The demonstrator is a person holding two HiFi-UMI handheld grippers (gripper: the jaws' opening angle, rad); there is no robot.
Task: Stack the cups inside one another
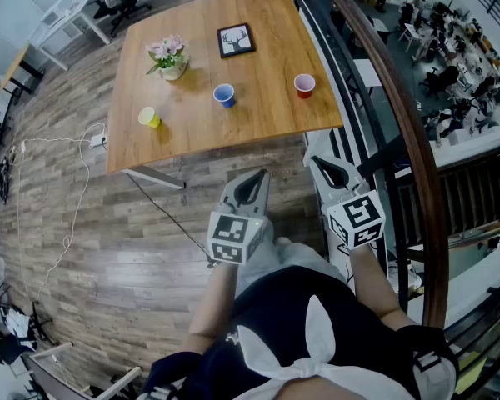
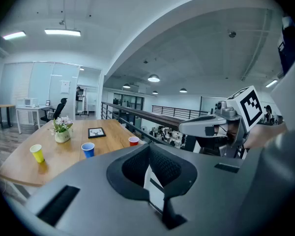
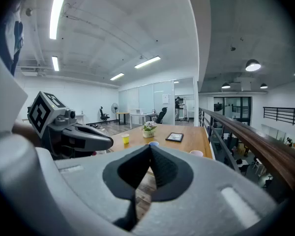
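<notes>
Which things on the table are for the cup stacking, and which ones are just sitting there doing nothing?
For the stacking:
yellow cup
blue cup
red cup

Just sitting there:
pot of flowers
picture frame

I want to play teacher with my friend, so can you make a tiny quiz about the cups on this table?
1. How many cups stand on the table?
2. True or false: the cups are already stacked inside one another.
3. Which cup stands in the middle of the row? A yellow, B blue, C red.

Key
1. Three: the yellow cup, the blue cup and the red cup.
2. False: they stand apart from each other.
3. B.
</notes>
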